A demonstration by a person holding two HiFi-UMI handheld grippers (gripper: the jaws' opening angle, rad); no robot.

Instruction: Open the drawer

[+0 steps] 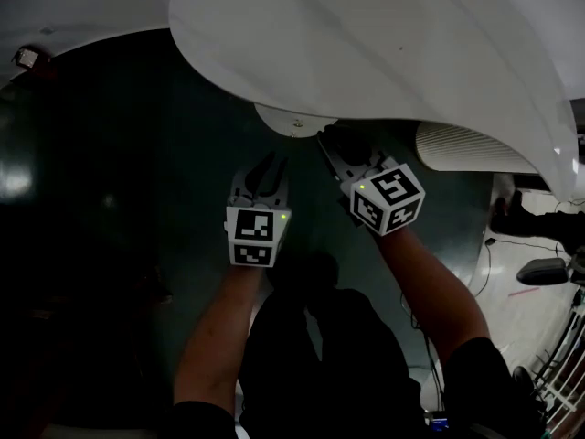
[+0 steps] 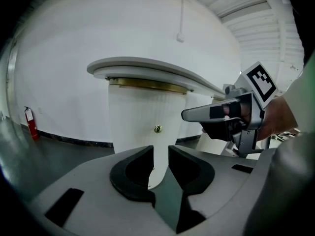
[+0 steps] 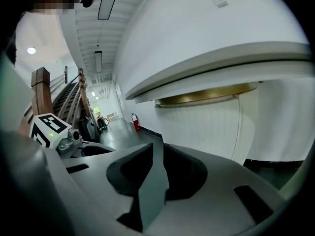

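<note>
Fingers apart on the left gripper, nothing between them; likewise a narrow empty gap on the right gripper. Held side by side at the rim of the white table, near its pedestal but clear of it. Drawer straight ahead of the left gripper, in the ribbed white pedestal front beneath the tabletop, small brass knob at its middle, untouched.
</note>
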